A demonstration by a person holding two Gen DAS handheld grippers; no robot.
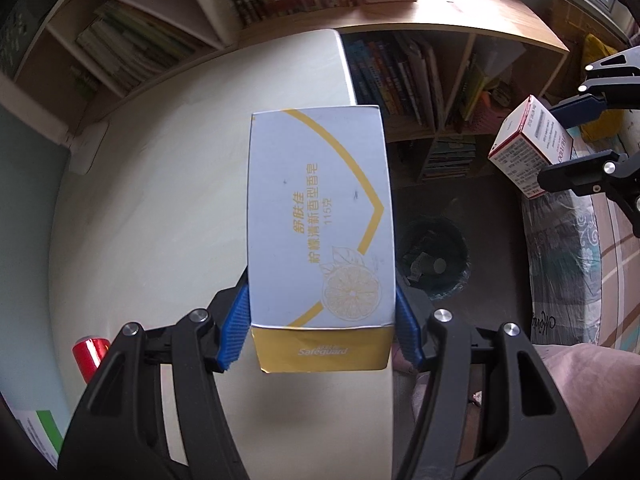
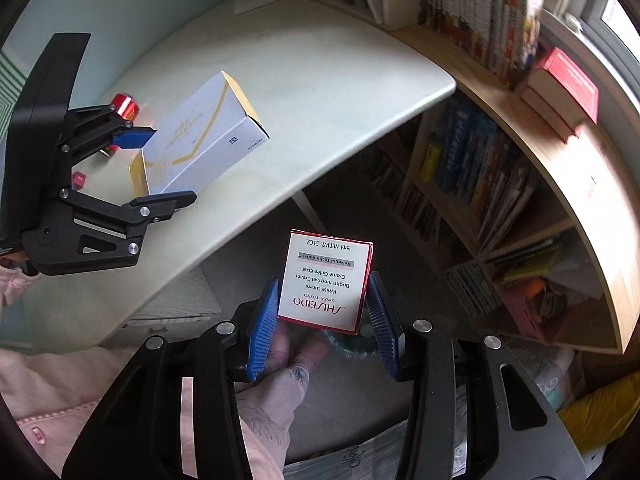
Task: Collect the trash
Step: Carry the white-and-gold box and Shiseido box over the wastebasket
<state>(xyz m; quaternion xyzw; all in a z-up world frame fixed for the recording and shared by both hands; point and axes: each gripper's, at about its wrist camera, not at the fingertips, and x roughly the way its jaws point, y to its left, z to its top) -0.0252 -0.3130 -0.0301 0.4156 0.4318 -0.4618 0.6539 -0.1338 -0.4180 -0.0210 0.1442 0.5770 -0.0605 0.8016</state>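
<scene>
Left wrist view: left gripper (image 1: 322,320) is clamped on the soap box (image 1: 320,216) across its side walls near the yellow end, box held in the air over the desk (image 1: 160,200) edge; right wrist view: right gripper (image 2: 322,316) has its blue pads either side of the cream box (image 2: 326,280), the left pad touching it, a thin gap showing at the right pad, so I judge it gripped but can't fully confirm.

Handling, my read: both are thin printed cartons, likely empty, so light; walls will buckle under hard squeeze, glossy faces may slip; best hold is across the narrow walls near a folded end, where the card is stiffest; the soap box sticks out long past the pads, so it could pivot.

Surroundings: trash bin (image 1: 436,258) with a dark liner sits on the floor below the desk edge, between the two cartons in the left view; red can (image 1: 90,354) remains on the desk near the left gripper; bookshelf (image 2: 500,200) stands close behind the bin; a patterned cloth (image 1: 560,240) lies right of the bin; nothing blocks the bin mouth.
</scene>
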